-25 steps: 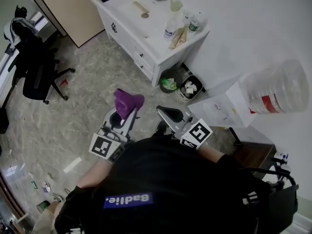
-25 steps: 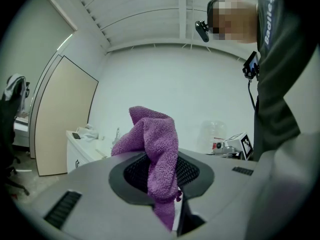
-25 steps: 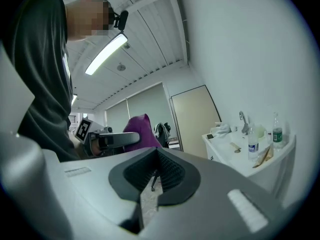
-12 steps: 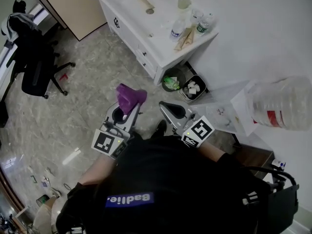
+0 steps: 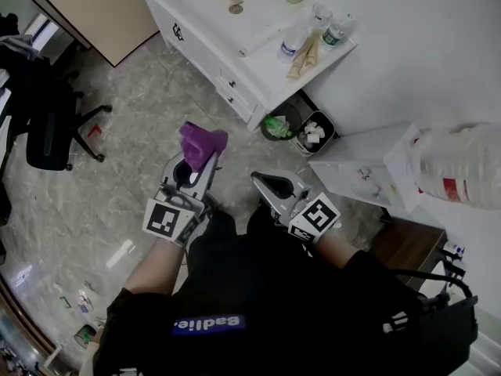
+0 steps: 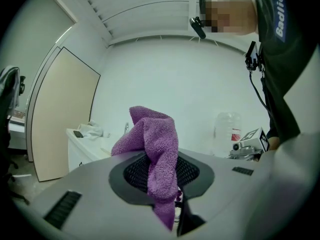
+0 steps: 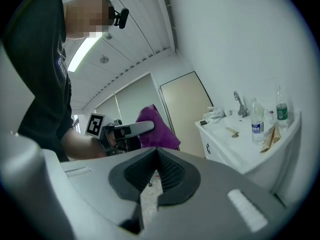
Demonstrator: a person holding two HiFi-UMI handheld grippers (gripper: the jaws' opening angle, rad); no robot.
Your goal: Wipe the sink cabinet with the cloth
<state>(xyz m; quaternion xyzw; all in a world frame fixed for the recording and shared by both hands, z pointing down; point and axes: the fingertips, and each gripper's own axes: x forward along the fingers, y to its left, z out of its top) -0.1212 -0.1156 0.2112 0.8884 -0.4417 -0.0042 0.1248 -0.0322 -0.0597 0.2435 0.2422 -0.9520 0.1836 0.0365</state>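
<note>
A person in a black shirt stands on a marbled floor, a claw in each hand, seen steeply from above. The left claw, at centre left of the head view, is clamped on a purple cloth; the cloth bunches up above the jaw tips, and in the left gripper view a fold hangs down between the black pads. The right claw, just right of centre, is closed with nothing in it; its own view shows the pads meeting at the tips, with only a thin slit of floor visible behind them.

The white sink cabinet stands at the top of the frame against the wall, well apart from both claws and from the cloth. On its top, near the right-hand corner, are a clear bottle with a blue label and a bottle with a green label. Two small waste bins sit side by side on the floor just below that corner. A black office chair is at the left edge, and a large clear water jug lies at the right edge.
</note>
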